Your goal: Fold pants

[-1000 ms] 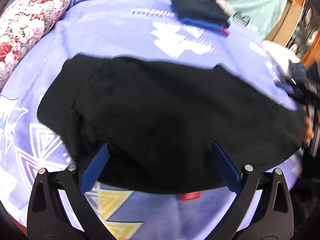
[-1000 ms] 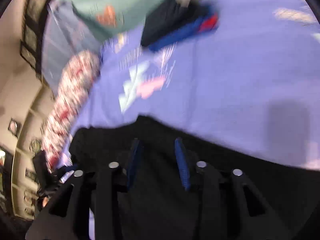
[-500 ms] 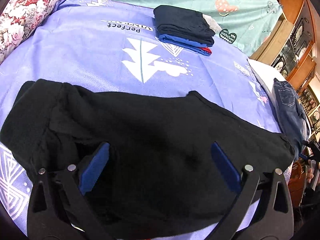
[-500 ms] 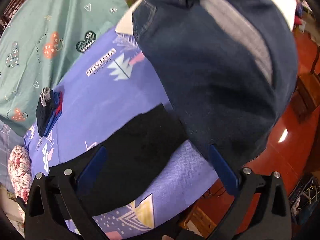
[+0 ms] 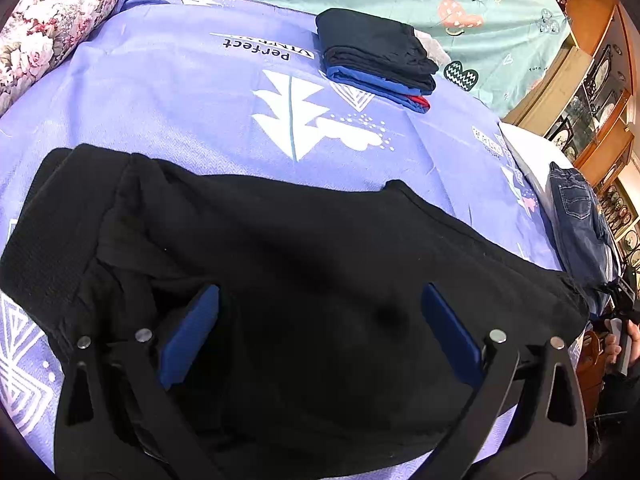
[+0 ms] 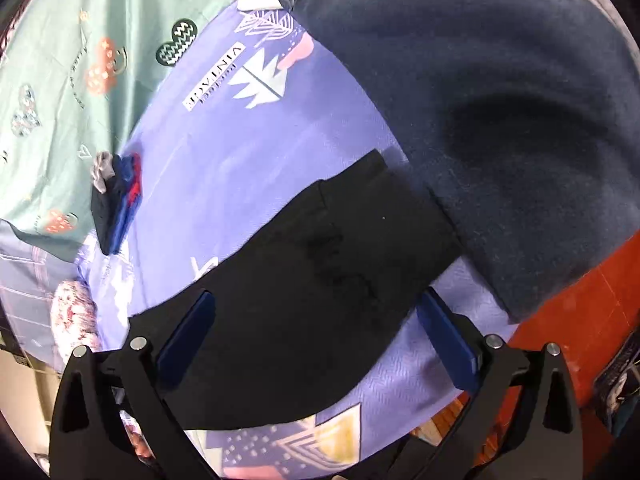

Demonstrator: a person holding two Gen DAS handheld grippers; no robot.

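Observation:
Black pants [image 5: 304,264] lie spread lengthwise on the purple bed sheet [image 5: 180,92], waist end at the left, leg ends at the right. My left gripper [image 5: 320,316] is open and hovers over the pants' middle, holding nothing. In the right wrist view the pants' leg end [image 6: 320,264] lies near the bed's corner. My right gripper [image 6: 316,320] is open over that end and empty.
A stack of folded clothes [image 5: 376,56] sits at the far side of the sheet, also in the right wrist view [image 6: 116,200]. Blue jeans [image 5: 580,224] hang over the bed's right edge and fill the upper right [image 6: 500,100]. A floral pillow [image 5: 52,20] lies at the far left.
The right gripper opened, let go of the pants and pulled back to the leg end by the jeans. The left gripper came closer over the pants, which now lie flat.

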